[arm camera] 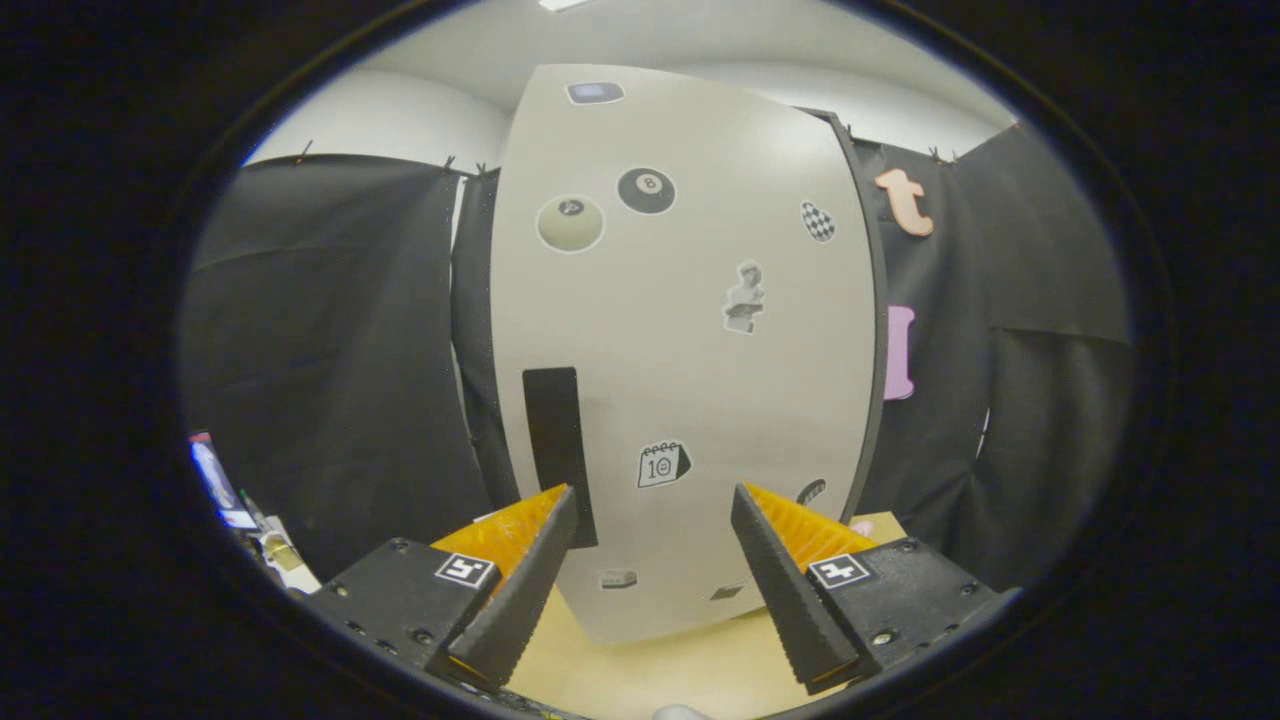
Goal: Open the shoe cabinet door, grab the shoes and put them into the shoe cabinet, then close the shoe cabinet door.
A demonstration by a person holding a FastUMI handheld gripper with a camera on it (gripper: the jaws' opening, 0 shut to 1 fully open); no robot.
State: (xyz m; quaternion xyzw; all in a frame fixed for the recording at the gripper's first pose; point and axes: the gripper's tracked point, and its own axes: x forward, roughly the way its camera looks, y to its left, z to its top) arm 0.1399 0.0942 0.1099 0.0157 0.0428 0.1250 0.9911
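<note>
A tall pale shoe cabinet (690,330) stands straight ahead of me, its door shut and covered with several stickers. A black vertical handle (556,450) sits low on the door's left side, just beyond my left fingertip (560,515). My gripper (652,495) is open, its fingers spread wide with nothing between them, pointing at the lower part of the door. No shoes are in sight.
The cabinet stands on a light wooden surface (650,670) that runs under my fingers. Black cloth walls (330,370) hang on both sides of the cabinet. A small screen and some clutter (235,500) sit at the far left, low down.
</note>
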